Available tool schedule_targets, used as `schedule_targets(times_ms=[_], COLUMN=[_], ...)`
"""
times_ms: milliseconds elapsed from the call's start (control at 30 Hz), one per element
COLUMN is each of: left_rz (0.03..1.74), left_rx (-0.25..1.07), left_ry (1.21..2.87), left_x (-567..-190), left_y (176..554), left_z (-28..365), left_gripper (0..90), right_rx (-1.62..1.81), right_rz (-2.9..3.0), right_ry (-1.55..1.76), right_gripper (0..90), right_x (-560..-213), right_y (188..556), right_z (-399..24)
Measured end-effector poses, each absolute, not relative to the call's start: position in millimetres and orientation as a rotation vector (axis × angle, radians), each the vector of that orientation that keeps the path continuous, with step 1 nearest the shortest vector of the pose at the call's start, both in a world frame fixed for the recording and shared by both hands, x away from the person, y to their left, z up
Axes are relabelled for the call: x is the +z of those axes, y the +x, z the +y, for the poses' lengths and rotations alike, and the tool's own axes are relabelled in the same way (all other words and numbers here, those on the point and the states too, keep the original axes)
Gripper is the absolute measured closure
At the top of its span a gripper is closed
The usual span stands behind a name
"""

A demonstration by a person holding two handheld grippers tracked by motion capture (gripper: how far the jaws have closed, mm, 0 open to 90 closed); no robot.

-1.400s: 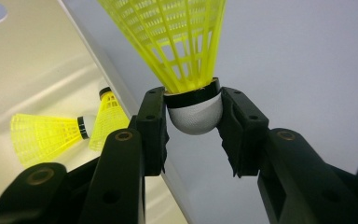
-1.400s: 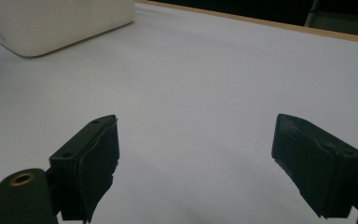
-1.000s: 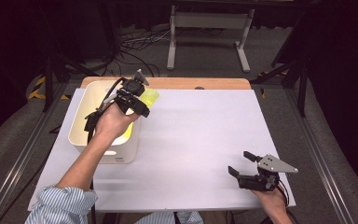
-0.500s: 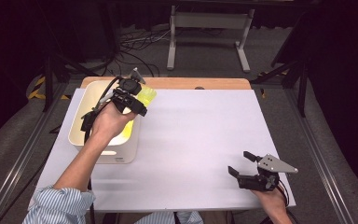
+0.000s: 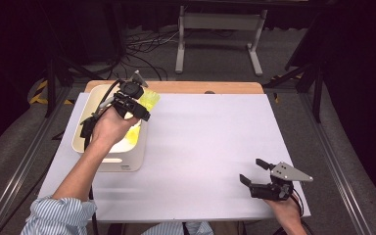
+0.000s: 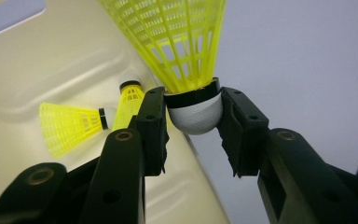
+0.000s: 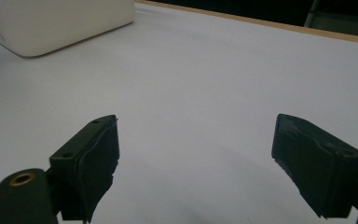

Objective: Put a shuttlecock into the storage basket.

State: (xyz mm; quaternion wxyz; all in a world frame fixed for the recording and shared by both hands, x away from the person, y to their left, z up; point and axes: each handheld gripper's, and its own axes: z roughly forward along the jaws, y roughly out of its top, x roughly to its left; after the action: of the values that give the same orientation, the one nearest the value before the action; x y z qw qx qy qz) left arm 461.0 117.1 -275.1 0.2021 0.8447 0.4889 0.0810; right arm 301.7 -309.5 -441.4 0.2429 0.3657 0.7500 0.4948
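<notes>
Yellow shuttlecock (image 6: 186, 51) pinched at its white cork by left gripper (image 6: 193, 122) above cream bin (image 5: 89, 100); right gripper (image 7: 196, 161) jaws spread wide, empty

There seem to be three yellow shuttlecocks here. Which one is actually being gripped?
The shuttlecock clamped by its white cork between the left gripper jaws, skirt pointing away. The other two shuttlecocks lie loose inside the cream bin, untouched.

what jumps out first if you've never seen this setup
The bright yellow shuttlecock, clamped by its white cork in the left gripper over the cream bin at the table's left. Two more yellow shuttlecocks lie inside. The right gripper rests open at the near right.
</notes>
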Motion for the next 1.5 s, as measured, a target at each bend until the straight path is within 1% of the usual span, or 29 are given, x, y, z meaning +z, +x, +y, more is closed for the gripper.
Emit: schedule_targets(times_ms=[567,1500], left_rz=[1.397,1.494], left_rx=[0.244,0.236], left_ry=[2.327,2.276], left_x=[-272,-282], left_y=[460,464], left_z=[132,160], left_gripper=[63.4,63.3], right_rx=[1.352,1.348], right_rz=[2.042,2.044], right_ry=[1.008,1.011], right_gripper=[15.7,15.7], right_x=[-442,-442], right_y=[302,303], right_z=[-311,-311])
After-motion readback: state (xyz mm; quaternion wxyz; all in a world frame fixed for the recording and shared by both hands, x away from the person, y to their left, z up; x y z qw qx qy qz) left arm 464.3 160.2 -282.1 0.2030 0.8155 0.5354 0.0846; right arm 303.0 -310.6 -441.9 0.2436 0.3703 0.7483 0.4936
